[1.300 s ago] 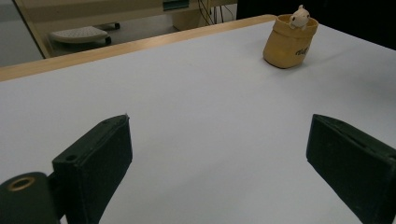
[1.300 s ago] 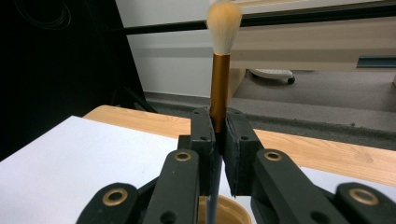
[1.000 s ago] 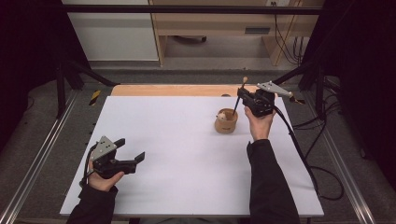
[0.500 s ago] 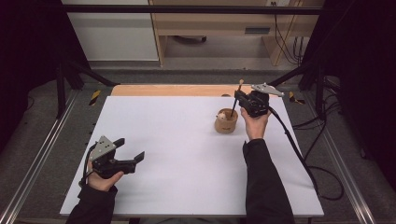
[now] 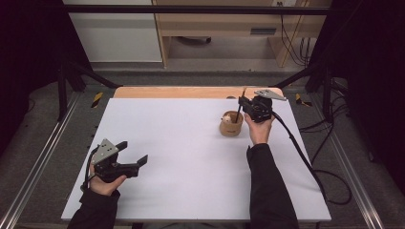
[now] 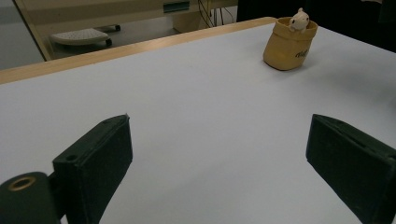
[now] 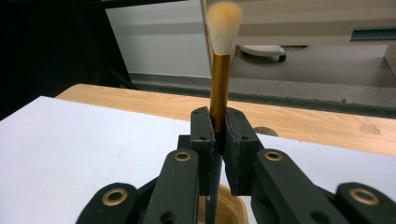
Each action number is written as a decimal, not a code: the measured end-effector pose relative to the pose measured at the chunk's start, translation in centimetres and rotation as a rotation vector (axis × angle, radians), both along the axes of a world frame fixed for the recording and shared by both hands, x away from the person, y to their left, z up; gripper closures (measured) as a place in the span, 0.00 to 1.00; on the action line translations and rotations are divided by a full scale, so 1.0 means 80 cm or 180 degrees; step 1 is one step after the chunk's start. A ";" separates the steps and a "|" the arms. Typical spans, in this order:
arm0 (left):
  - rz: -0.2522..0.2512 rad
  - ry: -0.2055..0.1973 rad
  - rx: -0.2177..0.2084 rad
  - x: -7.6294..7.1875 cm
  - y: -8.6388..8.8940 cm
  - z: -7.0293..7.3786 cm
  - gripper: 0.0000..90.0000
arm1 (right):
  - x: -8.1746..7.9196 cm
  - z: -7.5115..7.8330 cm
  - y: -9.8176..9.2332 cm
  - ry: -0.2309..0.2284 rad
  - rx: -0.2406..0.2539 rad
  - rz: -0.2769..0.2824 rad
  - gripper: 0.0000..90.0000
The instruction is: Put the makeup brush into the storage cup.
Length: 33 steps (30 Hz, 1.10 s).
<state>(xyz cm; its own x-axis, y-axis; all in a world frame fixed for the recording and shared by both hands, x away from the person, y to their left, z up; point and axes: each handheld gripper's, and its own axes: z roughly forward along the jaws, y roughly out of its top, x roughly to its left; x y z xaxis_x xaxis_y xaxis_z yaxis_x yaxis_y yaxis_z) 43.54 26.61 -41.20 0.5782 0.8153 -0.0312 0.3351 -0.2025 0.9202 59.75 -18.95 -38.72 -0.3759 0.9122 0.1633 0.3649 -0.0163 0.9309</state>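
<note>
My right gripper (image 5: 241,102) (image 7: 217,135) is shut on a makeup brush (image 7: 221,70) with a gold ferrule and pale bristles pointing up. The brush's dark handle (image 5: 238,113) slants down into a small tan pot (image 5: 231,125) at the table's back right, just left of that gripper. The pot's rim (image 7: 229,207) shows right under the jaws in the right gripper view. A small white figure (image 6: 299,19) peeks from the pot (image 6: 288,44) in the left gripper view. My left gripper (image 5: 131,156) (image 6: 219,175) rests open at the front left, with nothing between its jaws.
The white table top (image 5: 181,157) ends in a wooden strip (image 5: 191,92) at the back. Metal rails (image 5: 43,157) run along both sides. A cable (image 5: 305,157) trails from the right gripper off the right edge. A cabinet and desk stand beyond the table.
The right gripper has come down and slightly left with the brush, bringing the handle's lower end into the pot. The left gripper has stayed put.
</note>
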 end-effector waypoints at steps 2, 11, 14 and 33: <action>0.0004 0.0000 0.0002 0.000 0.000 0.000 0.07 | 0.000 -0.004 0.000 0.0019 -0.0011 0.0002 0.92; 0.0007 -0.0001 0.0004 0.000 0.000 0.000 0.07 | 0.003 -0.017 0.004 0.0116 -0.0071 0.0012 0.92; 0.0001 -0.0009 0.0008 -0.001 0.000 0.000 0.07 | 0.003 -0.021 0.005 0.0143 -0.0091 0.0015 0.92; -0.0001 -0.0002 0.0018 0.000 -0.001 0.000 0.08 | 0.000 -0.037 -0.002 0.0405 -0.0167 0.0054 0.86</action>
<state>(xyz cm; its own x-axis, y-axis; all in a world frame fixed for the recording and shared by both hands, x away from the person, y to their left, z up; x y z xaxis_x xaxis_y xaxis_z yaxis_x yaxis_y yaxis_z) 43.51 26.51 -41.17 0.5784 0.8153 -0.0264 0.3345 -0.2076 0.9192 59.73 -19.13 -41.66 -0.3705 0.9145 0.1628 0.4798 0.0383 0.8765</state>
